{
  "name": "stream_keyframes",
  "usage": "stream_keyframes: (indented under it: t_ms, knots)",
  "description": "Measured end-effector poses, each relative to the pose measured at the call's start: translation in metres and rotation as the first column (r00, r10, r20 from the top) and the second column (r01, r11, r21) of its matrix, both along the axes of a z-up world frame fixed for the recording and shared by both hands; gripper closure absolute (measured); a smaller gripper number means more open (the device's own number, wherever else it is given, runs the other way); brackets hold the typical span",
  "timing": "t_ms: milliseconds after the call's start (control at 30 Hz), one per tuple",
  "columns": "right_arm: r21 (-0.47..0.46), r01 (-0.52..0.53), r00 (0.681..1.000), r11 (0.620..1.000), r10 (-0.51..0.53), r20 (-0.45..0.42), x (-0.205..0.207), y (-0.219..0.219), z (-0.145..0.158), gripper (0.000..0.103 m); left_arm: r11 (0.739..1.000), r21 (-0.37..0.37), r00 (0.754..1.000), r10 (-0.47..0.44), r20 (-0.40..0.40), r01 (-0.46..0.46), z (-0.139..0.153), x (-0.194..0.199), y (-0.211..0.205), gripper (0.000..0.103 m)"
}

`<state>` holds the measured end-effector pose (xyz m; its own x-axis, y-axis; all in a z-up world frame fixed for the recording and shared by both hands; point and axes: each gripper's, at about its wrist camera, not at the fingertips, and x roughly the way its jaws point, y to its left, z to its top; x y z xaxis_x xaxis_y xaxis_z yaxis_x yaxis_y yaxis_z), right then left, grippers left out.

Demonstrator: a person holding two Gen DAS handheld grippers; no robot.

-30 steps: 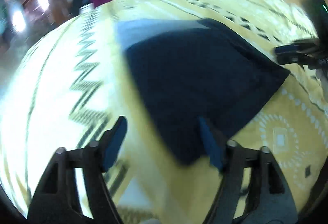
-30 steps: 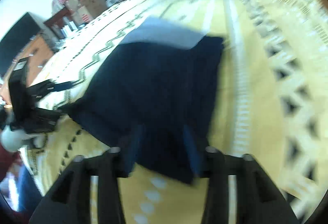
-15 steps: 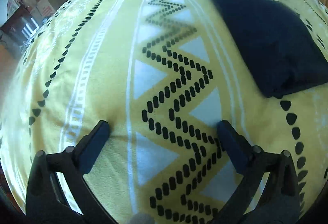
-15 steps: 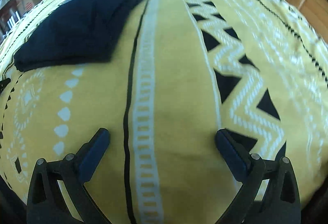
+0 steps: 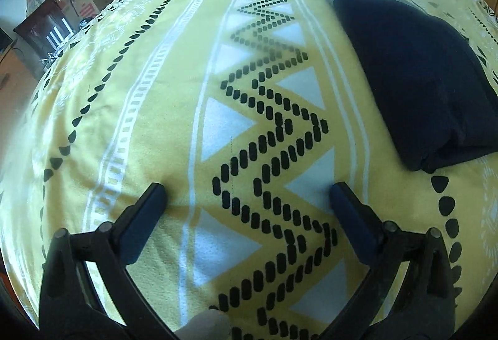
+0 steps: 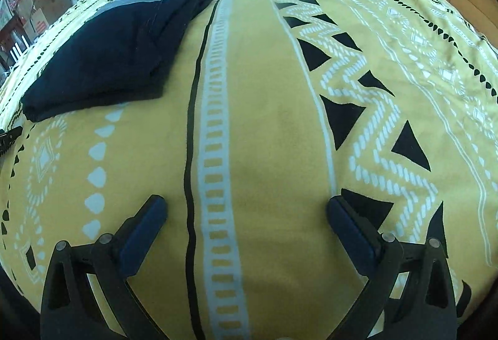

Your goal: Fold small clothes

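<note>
Left gripper (image 5: pixel 247 195) and right gripper (image 6: pixel 246 206) gape wide, empty, over bare yellow patterned bedspread (image 6: pixel 280 128); jaws have just been opening, releasing the dark navy folded garment (image 5: pixel 414 81); it now lies between them, far side; fold looks complete.

Left gripper (image 5: pixel 247 195), right gripper (image 6: pixel 246 204): black linkage arms, silver pivot screws, dark blue finger pads (image 6: pixel 141 229).
</note>
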<state>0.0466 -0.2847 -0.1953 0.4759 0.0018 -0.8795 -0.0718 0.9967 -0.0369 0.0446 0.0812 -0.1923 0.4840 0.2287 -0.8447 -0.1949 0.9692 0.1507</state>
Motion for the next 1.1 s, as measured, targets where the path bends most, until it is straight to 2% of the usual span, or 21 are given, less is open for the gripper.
stream_keyframes:
  t_ms: [233, 467, 667, 733, 800, 867, 933, 967, 1000, 1033, 1100]
  knots:
    - [0.011, -0.003, 1.000, 1.000, 0.003, 0.003, -0.003, -0.002, 0.001, 0.000, 1.000, -0.001, 1.000, -0.004, -0.002, 0.004, 0.001, 0.000, 0.000, 0.000]
    - [0.017, -0.009, 1.000, 1.000, 0.008, 0.009, -0.002, -0.001, -0.001, 0.000, 1.000, -0.014, 0.999, -0.006, 0.041, 0.007, -0.001, -0.002, 0.001, 0.000]
    - [0.013, -0.014, 1.000, 1.000, 0.014, 0.003, 0.000, 0.000, -0.002, 0.000, 0.999, -0.046, 1.000, -0.013, 0.025, 0.015, 0.006, 0.003, 0.004, 0.000]
    - [0.021, -0.011, 1.000, 1.000, 0.011, 0.003, 0.001, -0.001, -0.002, 0.000, 0.996, -0.088, 0.999, -0.007, 0.051, 0.011, 0.020, 0.005, 0.002, 0.002]
    - [0.021, -0.010, 1.000, 1.000, 0.010, 0.006, 0.001, -0.001, -0.002, 0.000, 0.996, -0.092, 0.989, -0.006, 0.151, 0.020, 0.053, 0.001, -0.015, 0.002]
    - [0.021, -0.010, 1.000, 1.000, 0.010, 0.009, 0.002, -0.001, -0.002, 0.000, 0.998, -0.019, 0.957, -0.052, 0.285, 0.060, 0.100, -0.007, -0.051, 0.000]
    - [0.026, -0.010, 1.000, 1.000, 0.010, 0.011, 0.002, -0.001, -0.002, 0.000, 0.996, 0.059, 0.932, -0.078, 0.354, 0.061, 0.134, -0.012, -0.088, 0.000]
    - [0.027, -0.011, 1.000, 1.000, 0.010, 0.012, 0.002, -0.001, -0.002, 0.000, 0.995, 0.070, 0.928, -0.096, 0.360, 0.075, 0.144, -0.011, -0.102, 0.000]
    - [0.027, -0.011, 1.000, 1.000, 0.010, 0.012, 0.002, -0.002, -0.003, 0.000, 0.993, 0.042, 0.928, -0.122, 0.353, 0.114, 0.151, -0.009, -0.113, 0.000]
    - [0.028, -0.011, 1.000, 1.000, 0.011, 0.011, 0.002, -0.002, -0.003, 0.000, 0.988, -0.026, 0.933, -0.135, 0.332, 0.153, 0.155, -0.005, -0.121, 0.000]
    - [0.025, -0.011, 1.000, 1.000, 0.011, 0.007, 0.003, -0.001, -0.003, 0.000, 0.980, -0.112, 0.945, -0.122, 0.304, 0.163, 0.157, 0.000, -0.132, 0.000]
